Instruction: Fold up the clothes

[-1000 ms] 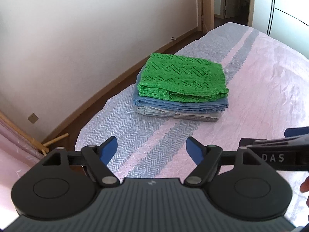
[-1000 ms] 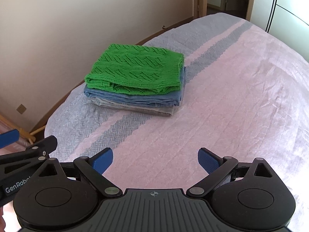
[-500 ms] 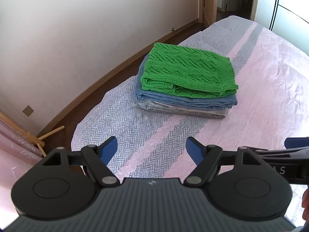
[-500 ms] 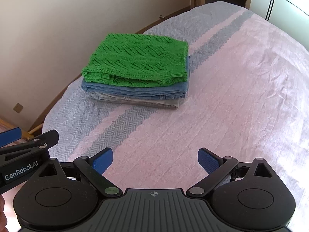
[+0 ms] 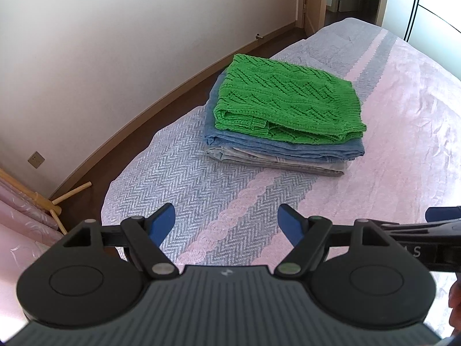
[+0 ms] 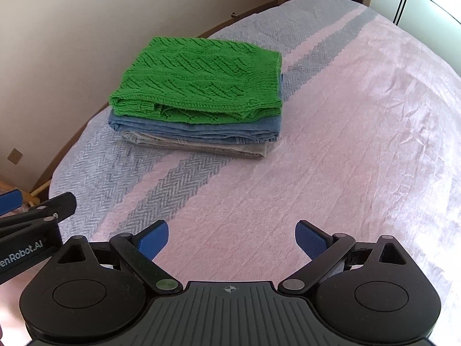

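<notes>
Pink and grey woven bedspread (image 5: 403,132) fills both views, and the folded stack looms nearer than a second ago: a green knit sweater (image 5: 288,98) on a blue garment (image 5: 288,147) on a pale grey one (image 5: 276,161) whose lower layers are hard to make out. Left gripper (image 5: 226,225) and right gripper (image 6: 232,238) hover spread wide, empty, touching nothing; each appears cut off at the other's frame edge.

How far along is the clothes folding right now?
Done: three folded pieces sit stacked on the bed, green knit over blue garment over grey garment. In hand: nothing; left claw and right claw are open and empty. Left: no unfolded clothing is visible.
</notes>
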### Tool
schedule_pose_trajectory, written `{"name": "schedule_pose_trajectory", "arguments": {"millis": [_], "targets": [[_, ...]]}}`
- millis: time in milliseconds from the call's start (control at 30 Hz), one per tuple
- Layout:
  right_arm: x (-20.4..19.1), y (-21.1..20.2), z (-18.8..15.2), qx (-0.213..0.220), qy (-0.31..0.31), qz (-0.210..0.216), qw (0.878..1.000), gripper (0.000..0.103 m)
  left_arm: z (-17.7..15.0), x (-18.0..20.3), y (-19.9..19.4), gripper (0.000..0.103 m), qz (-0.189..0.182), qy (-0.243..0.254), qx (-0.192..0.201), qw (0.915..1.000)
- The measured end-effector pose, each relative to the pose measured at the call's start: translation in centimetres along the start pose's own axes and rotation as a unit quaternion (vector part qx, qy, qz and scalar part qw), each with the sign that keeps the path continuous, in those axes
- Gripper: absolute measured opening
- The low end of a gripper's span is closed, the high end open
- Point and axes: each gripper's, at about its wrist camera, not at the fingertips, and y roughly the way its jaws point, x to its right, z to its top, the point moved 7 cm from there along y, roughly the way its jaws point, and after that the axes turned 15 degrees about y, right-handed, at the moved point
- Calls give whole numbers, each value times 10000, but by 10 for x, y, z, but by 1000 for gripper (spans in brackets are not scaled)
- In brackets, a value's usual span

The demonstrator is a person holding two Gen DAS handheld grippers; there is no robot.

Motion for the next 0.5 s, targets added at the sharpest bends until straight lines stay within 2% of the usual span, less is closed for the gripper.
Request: {"name": "schedule_pose_trajectory", "arguments": {"millis": [500], "targets": [[-5,21,19,-63,45,-60,10000,97,14,2,26,75,-39,-8,-102,9999]]}}
